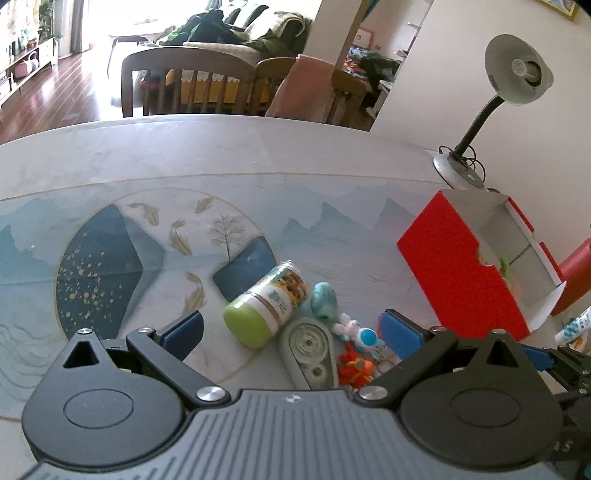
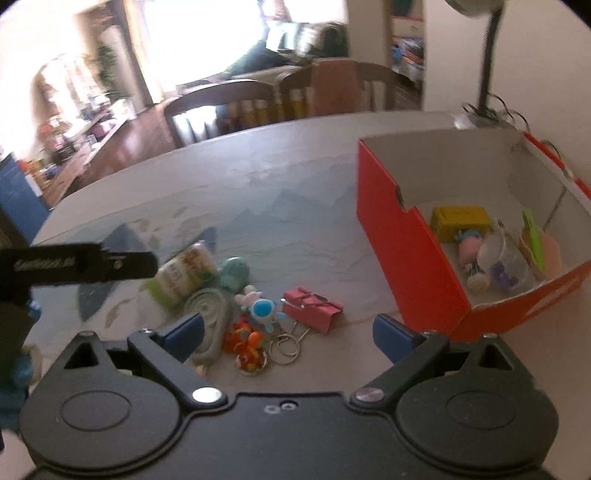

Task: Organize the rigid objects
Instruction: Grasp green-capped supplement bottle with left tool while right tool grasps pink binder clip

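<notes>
The left gripper [image 1: 291, 332] hung over the heap of small things on the table [image 1: 258, 155], its fingers spread wide and empty. The green-capped jar [image 1: 266, 302] lay on its side just ahead of them, long axis slanting away to the right. The right gripper [image 2: 288, 332], also spread and empty, was nearer the pink binder clip [image 2: 314, 304] and red box [image 2: 410, 254].

Place: a home — we see a dining area opening onto a living room.
Dining: brown wooden slat-back chairs [image 1: 192, 79] at a pale table [image 1: 258, 147].
Living room: cluttered sofa [image 1: 236, 33], reddish wood floor [image 1: 55, 96].
Light: grey gooseneck desk lamp [image 1: 517, 70].
</notes>
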